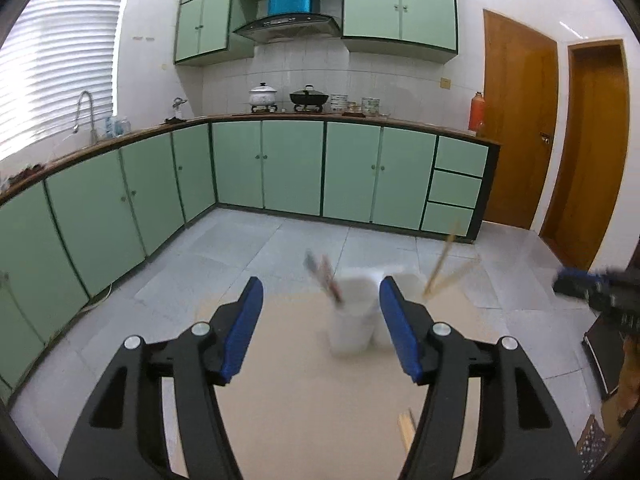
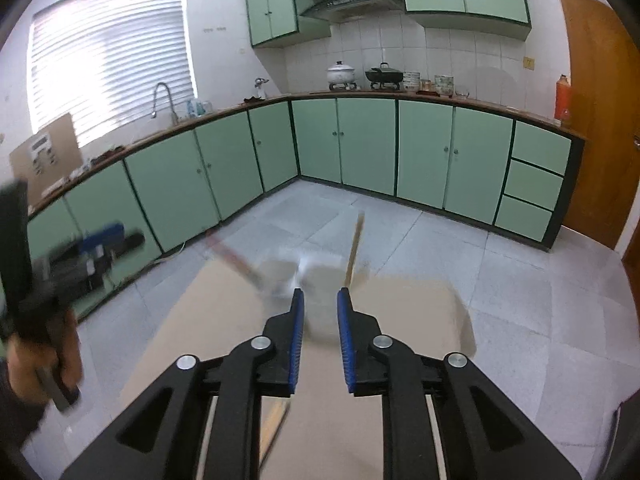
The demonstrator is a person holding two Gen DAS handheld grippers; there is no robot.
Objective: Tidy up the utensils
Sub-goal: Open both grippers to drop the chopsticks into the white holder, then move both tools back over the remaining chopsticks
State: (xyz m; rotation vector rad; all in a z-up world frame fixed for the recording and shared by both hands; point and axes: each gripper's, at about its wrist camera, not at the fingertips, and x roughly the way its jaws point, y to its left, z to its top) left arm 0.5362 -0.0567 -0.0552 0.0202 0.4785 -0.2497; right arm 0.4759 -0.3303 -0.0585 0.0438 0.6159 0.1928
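On the beige worktop ahead of me stand two white cups side by side, touching or nearly so, both blurred in my views. My left gripper has its fingers spread wide with nothing between them, and the left cup sits framed in that gap, some way beyond the tips, with dark reddish utensils leaning out of it. The right cup carries pale wooden chopsticks that lean up and away to the right. My right gripper has its fingers only slightly parted, pinching nothing, and it points at the seam between the two cups. A few more pale sticks lie flat on the worktop close under my grippers, and I judge these are what remains to be sorted. The risks come from speed and from light containers: the blur suggests I am moving quickly, and a cup this tall with long sticks leaning from its rim should tip easily if a finger clips the sticks or the rim. Both grippers aim at the same small area, so they could knock into each other. Flat sticks are also awkward: with the right fingers barely apart I could push them along the worktop instead of straddling them, or catch only one of a pair. How full the cups are I cannot tell.
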